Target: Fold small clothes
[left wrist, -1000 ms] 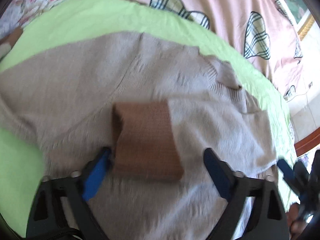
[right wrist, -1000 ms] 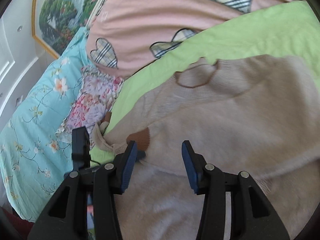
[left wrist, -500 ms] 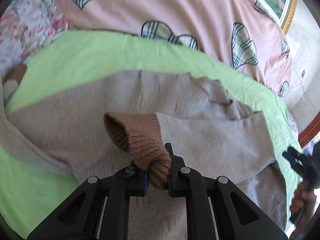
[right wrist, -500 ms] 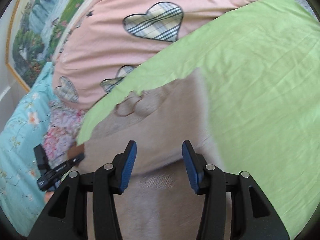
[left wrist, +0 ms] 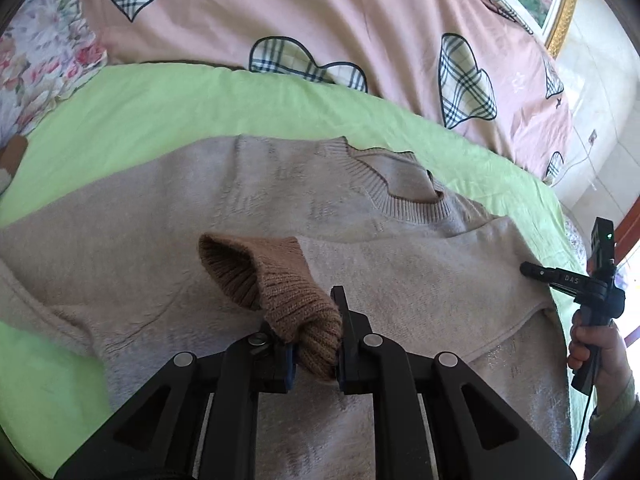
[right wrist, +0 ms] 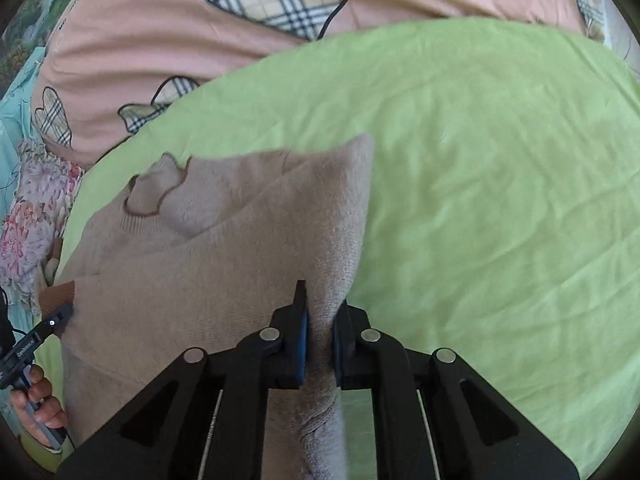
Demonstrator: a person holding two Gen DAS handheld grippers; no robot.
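Observation:
A beige knit sweater (left wrist: 168, 224) lies flat on a green sheet (left wrist: 120, 104), neck hole at the far side. One sleeve is folded across its body. My left gripper (left wrist: 316, 344) is shut on the brown ribbed cuff (left wrist: 280, 288) of that sleeve and holds it just above the sweater. My right gripper (right wrist: 320, 340) is shut on the sweater's folded side edge (right wrist: 340, 248), next to bare sheet. The right gripper also shows in the left wrist view (left wrist: 528, 269) at the sweater's right edge. The left gripper's tip shows in the right wrist view (right wrist: 60, 316) by the cuff.
A pink quilt with plaid hearts (left wrist: 360, 20) lies bunched beyond the sweater. Floral bedding (right wrist: 28, 216) lies at the left. The green sheet (right wrist: 500, 200) stretches to the right of the sweater. A framed picture (left wrist: 556, 8) hangs on the far wall.
My left gripper closed on the brown cuff and lifted it. My right gripper swung right to the sweater's side edge and closed on it.

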